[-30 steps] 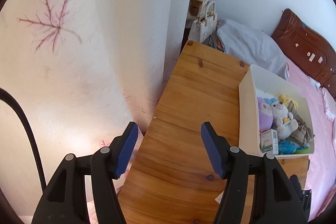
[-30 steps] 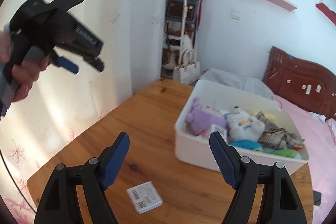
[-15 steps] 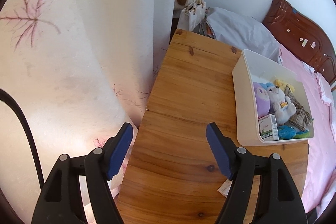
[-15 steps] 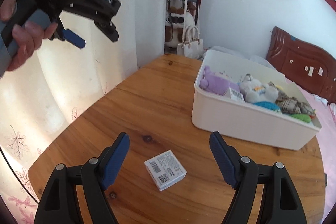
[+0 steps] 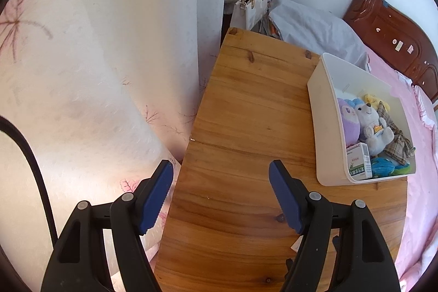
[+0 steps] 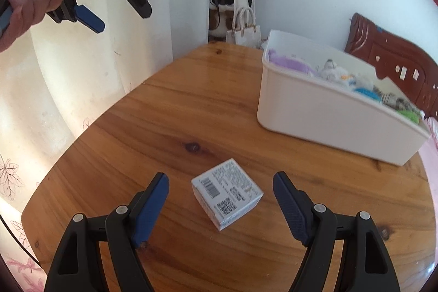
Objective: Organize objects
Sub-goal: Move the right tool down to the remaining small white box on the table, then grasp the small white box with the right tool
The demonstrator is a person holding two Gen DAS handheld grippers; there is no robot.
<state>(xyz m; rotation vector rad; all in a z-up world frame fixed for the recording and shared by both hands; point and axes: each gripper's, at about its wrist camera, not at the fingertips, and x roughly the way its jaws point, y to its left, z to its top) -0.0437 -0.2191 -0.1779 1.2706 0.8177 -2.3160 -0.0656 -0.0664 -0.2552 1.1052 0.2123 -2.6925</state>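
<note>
A small white box with barcodes (image 6: 227, 193) lies on the wooden table (image 6: 169, 122). My right gripper (image 6: 220, 205) is open and low over the table, its jaws on either side of the box, not touching it. A white bin (image 6: 325, 116) at the right holds plush toys and a small carton; it also shows in the left wrist view (image 5: 325, 127). My left gripper (image 5: 220, 196) is open and empty, held high above the table's left edge; it also appears in the right wrist view (image 6: 90, 18), held by a hand.
A curtain (image 5: 95, 73) hangs along the table's left side. A white handbag (image 5: 250, 7) and plush toys hang behind the table's far end. A bed with pink sheets (image 5: 421, 182) and a dark headboard lies to the right.
My right gripper has dropped and moved forward, so the small box now sits between its jaws. My left gripper has tilted down towards the table, staying open.
</note>
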